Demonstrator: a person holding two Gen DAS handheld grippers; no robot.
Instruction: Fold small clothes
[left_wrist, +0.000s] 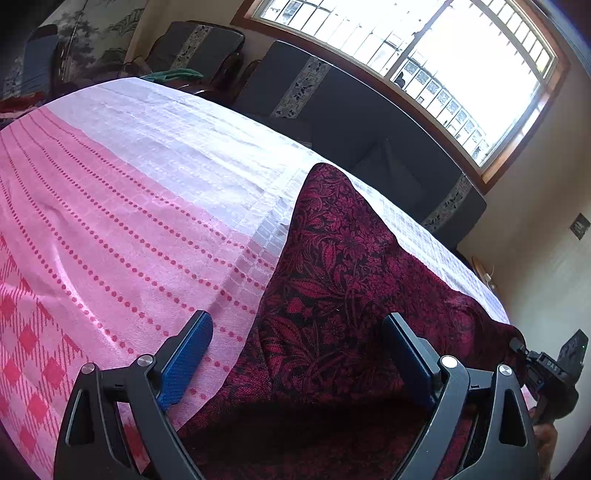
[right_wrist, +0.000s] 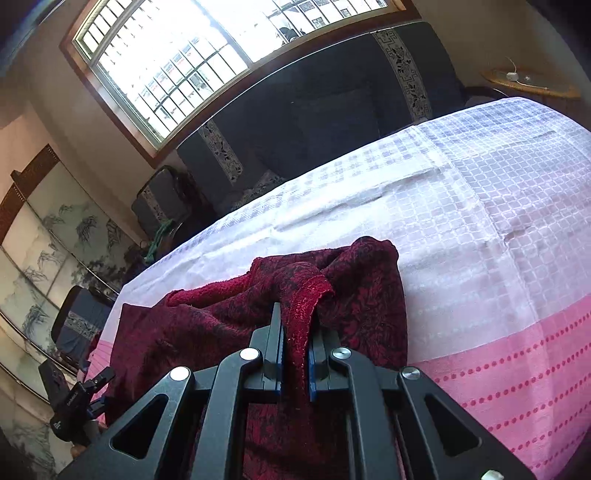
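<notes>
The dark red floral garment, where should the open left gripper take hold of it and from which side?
Grip the dark red floral garment at its near hem, coming in low from the near edge of the pink tablecloth. The left gripper already straddles flat cloth there, while the right gripper pinches a raised edge.

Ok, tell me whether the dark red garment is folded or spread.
Neither: bunched. The dark red garment lies rumpled on the pink-and-white cloth, one edge pinched up in the right tool; the left tool is open.

Dark red garment: nubby woven cloth. Tablecloth: smooth pink-white cloth, faint sheen. Right gripper: matt black plastic.
</notes>
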